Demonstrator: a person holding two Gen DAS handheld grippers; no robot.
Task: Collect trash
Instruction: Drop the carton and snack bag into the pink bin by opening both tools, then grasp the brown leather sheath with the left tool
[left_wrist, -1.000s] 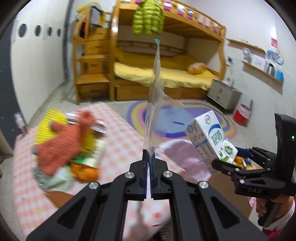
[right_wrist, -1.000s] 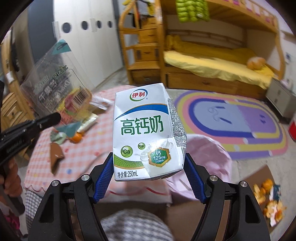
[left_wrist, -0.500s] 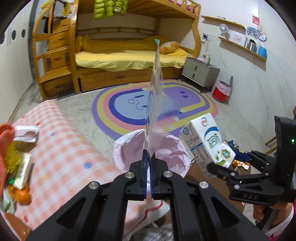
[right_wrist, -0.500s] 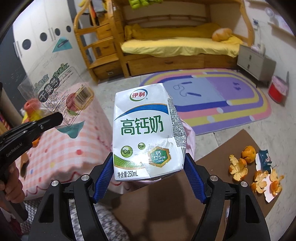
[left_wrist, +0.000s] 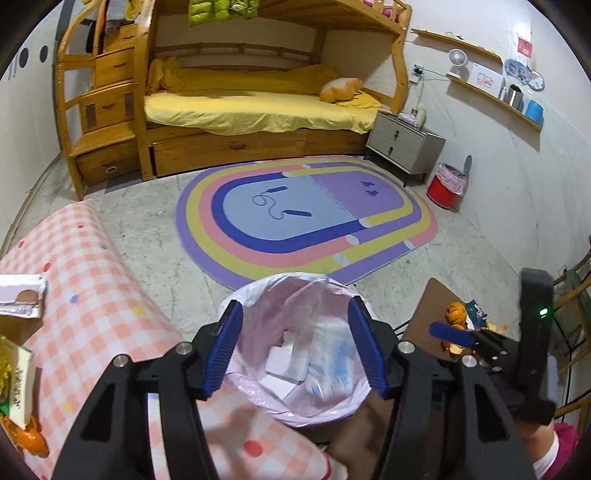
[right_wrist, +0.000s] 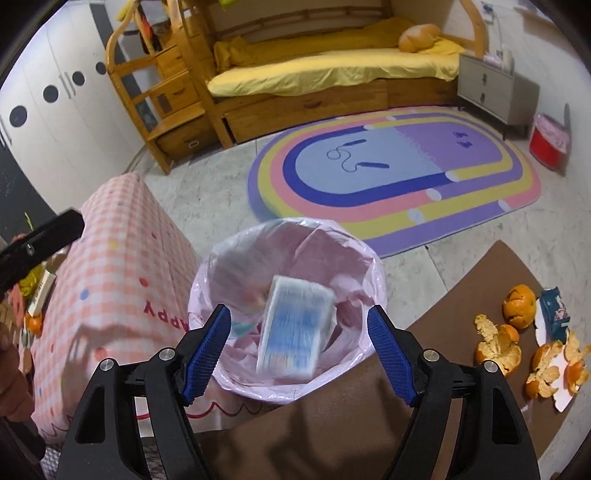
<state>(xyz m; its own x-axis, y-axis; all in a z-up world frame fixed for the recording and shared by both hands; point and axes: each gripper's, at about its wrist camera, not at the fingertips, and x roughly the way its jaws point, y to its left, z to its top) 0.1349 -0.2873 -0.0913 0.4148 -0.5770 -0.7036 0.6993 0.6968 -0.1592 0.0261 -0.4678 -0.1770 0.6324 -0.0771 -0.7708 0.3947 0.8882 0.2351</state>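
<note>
The milk carton (right_wrist: 291, 328) has left your right gripper (right_wrist: 299, 347) and drops, blurred, into the pink-lined bin (right_wrist: 369, 258); both that gripper and your left gripper (left_wrist: 295, 350) are opening with nothing between the pads, so two pieces are now binned. The clear wrapper you released is hard to pick out among the bin's contents, and orange peels (right_wrist: 495, 339) wait on the floor.

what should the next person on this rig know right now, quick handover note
Left gripper: jaws opening, nothing between them, above the pink-lined bin.
Right gripper: jaws opening, milk carton blurred, dropping into the bin.
Done: the carton and a clear wrapper are in the bin.
Left: orange peels and a blue packet on the brown mat; more trash on the checked table, including a flattened box.
</note>
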